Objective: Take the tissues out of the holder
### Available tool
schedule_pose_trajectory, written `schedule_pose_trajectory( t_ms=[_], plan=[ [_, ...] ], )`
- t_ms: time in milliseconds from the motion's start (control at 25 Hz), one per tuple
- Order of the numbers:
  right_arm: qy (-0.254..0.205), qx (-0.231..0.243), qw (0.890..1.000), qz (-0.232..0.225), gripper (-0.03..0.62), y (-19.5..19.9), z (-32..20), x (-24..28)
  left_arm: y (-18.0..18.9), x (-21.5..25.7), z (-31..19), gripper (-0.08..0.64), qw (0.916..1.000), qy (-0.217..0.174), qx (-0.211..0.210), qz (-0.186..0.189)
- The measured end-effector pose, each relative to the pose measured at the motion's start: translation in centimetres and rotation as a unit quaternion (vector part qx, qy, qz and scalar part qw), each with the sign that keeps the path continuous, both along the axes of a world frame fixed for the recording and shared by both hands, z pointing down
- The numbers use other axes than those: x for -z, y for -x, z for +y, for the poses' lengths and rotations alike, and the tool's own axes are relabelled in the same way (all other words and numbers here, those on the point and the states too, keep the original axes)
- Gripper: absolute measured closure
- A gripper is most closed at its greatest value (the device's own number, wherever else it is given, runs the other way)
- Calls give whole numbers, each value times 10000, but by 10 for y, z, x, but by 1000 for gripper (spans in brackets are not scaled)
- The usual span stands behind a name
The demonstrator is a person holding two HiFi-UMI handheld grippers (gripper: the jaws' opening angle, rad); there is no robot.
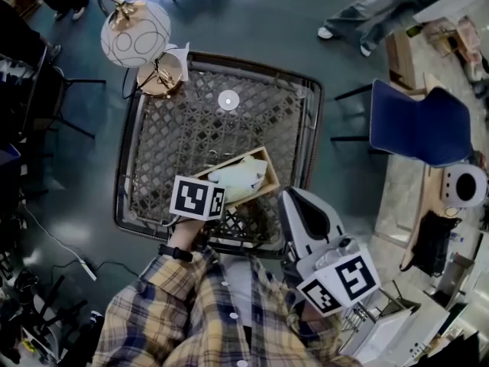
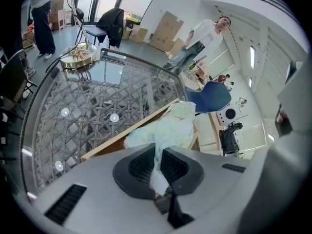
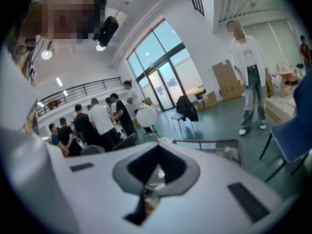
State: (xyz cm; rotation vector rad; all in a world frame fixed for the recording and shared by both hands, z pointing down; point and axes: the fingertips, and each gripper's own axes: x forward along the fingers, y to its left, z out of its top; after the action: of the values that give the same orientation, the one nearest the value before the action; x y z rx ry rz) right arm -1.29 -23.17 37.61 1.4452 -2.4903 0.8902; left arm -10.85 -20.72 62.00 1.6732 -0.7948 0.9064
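Fingers (image 2: 140, 167) of my left gripper (image 2: 157, 154) are clamped on a pinch of pale, crumpled tissue (image 2: 168, 130). I hold it high, near its peak, so that a pull should draw one sheet rather than the whole wad. The rest of the tissues lie in the shallow, open-topped wooden holder (image 1: 269, 167), which sits near my edge of the glass-topped desk (image 1: 176, 121) with its dark woven lattice. Nothing pins that light box, so I judge it could lift along with the sheet. My right gripper (image 1: 289, 199) hangs near the holder's right end, above the desk's near corner, its fingers (image 3: 141, 167) together on nothing. I think it is kept close to steady the box if needed.
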Motion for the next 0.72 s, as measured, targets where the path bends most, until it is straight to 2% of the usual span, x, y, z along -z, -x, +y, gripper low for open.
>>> schedule_pose_trajectory(
  t_ms=[440,720],
  plan=[
    [-311,87,9993,178,583,18,16,23,23,51,2,536,9969,-434,312,578],
    [-416,161,9987,260,583,34,21,29,38,92,-5,537,9907,-1039,387,792]
  ],
)
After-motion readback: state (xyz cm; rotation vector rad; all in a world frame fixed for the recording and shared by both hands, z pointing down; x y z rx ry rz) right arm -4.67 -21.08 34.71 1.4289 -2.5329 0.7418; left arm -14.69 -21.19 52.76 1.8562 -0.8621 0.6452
